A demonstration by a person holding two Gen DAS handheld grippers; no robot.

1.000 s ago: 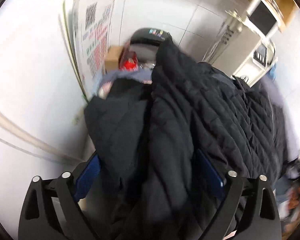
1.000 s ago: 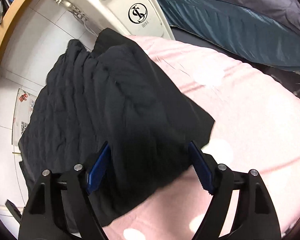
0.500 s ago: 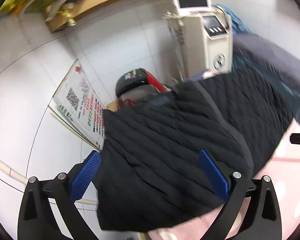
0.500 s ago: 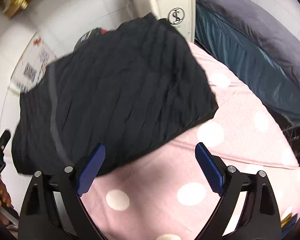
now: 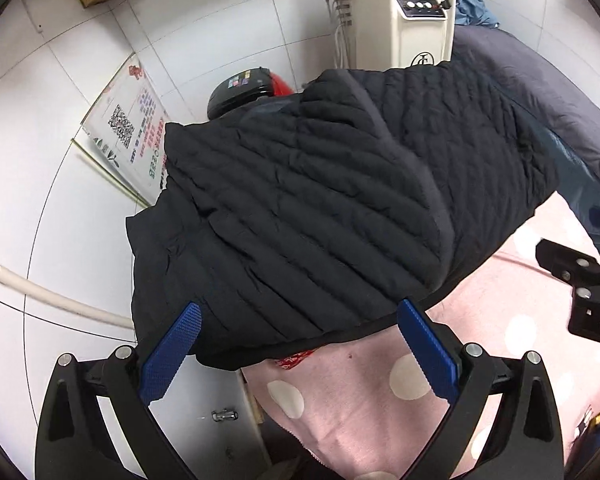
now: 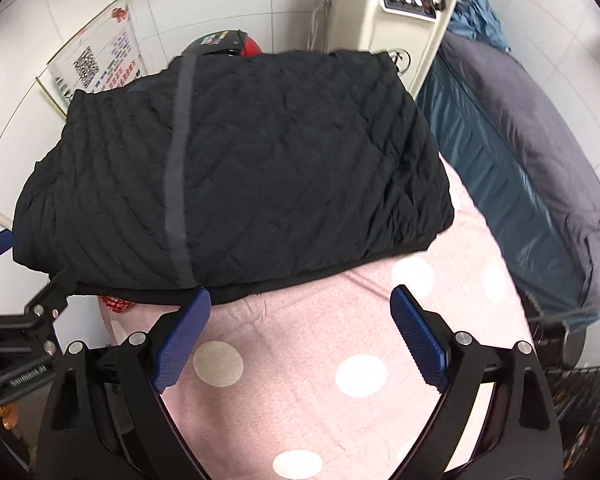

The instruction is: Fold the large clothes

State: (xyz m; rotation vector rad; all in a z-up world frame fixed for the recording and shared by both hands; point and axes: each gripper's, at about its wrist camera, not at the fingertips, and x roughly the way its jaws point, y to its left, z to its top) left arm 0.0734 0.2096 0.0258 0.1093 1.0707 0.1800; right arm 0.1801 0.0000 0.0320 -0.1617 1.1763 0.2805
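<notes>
Right wrist view: a folded black quilted jacket point(image 6: 236, 168) lies on a pink polka-dot cover point(image 6: 340, 340). Both grippers — right point(image 6: 300, 332), left point(image 5: 296, 352) — gape empty. Likely next: press its edges square, avoiding snagging.

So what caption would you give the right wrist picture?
Folded black quilted jacket lying on the pink polka-dot cover, with the right tongs open and empty just before it.

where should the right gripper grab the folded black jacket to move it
Take the near folded edge of the black jacket, right of the grey stripe, coming in low across the pink dotted cover. There the layers stack into one thick lip facing the open right gripper.
</notes>
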